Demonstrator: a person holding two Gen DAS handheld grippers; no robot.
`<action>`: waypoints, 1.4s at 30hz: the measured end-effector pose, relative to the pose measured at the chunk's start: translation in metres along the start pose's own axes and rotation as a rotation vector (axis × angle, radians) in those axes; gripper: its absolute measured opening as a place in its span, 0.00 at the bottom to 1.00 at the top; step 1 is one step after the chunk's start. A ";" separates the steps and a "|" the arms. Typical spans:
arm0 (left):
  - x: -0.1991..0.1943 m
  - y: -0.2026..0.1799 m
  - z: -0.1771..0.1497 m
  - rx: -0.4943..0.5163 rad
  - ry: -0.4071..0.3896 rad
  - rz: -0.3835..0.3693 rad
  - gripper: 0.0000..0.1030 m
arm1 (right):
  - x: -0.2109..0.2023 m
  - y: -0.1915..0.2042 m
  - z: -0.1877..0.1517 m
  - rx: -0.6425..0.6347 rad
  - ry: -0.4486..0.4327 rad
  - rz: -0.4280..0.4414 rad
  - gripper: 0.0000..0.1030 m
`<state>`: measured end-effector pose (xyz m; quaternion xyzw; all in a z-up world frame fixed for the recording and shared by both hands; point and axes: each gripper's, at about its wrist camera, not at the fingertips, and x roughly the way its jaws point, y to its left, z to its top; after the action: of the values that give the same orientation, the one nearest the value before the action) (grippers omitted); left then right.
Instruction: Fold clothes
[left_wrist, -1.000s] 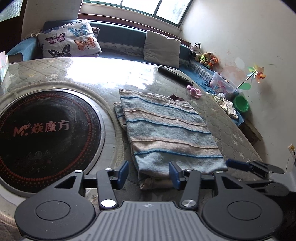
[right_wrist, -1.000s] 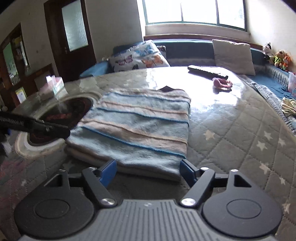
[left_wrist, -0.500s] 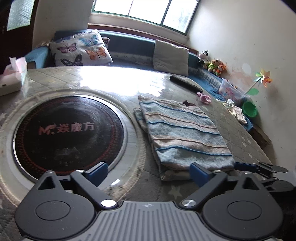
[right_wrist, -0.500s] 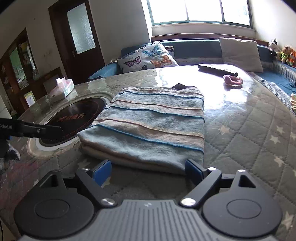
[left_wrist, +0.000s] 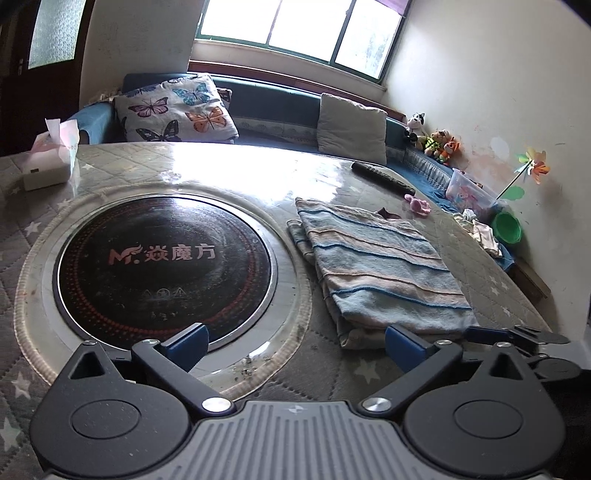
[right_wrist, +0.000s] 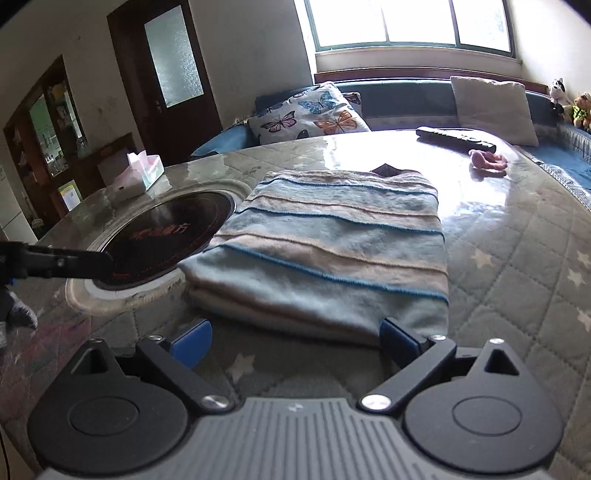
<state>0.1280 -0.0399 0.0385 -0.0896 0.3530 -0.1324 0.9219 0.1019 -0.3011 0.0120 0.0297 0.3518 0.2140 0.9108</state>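
Note:
A folded garment with blue and beige stripes (left_wrist: 380, 266) (right_wrist: 332, 251) lies flat on the quilted round table (left_wrist: 258, 166). My left gripper (left_wrist: 295, 343) is open wide over the table's near edge. Nothing is between its fingers, and the garment's near corner lies just ahead to the right. My right gripper (right_wrist: 295, 339) stands at the garment's near edge. Its jaws are opening, and the pads sit in front of the cloth without pressing on it. Each gripper shows in the other's view: the right gripper (left_wrist: 517, 336), the left gripper (right_wrist: 62, 262).
A black round hob (left_wrist: 166, 258) is set into the table left of the garment. A tissue box (left_wrist: 48, 166), a remote (left_wrist: 384, 177) and a pink toy (left_wrist: 417, 205) lie farther back. Behind is a bench with a butterfly pillow (left_wrist: 173, 110). A green bowl (left_wrist: 508, 227) sits right.
The left jaws widened from about half open and the left gripper drew back leftward off the garment's edge. The right jaws widened too. The garment stayed put.

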 end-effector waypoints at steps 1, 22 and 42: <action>0.000 -0.001 -0.001 0.002 0.001 -0.002 1.00 | -0.002 0.000 -0.001 0.002 -0.001 0.002 0.97; -0.007 -0.021 -0.020 0.074 0.025 0.009 1.00 | -0.024 0.013 -0.020 0.027 -0.008 -0.198 1.00; -0.018 -0.029 -0.040 0.068 0.039 0.002 1.00 | -0.037 0.032 -0.040 0.040 -0.026 -0.297 1.00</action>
<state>0.0832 -0.0646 0.0274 -0.0552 0.3661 -0.1453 0.9175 0.0396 -0.2915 0.0116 -0.0017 0.3449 0.0693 0.9361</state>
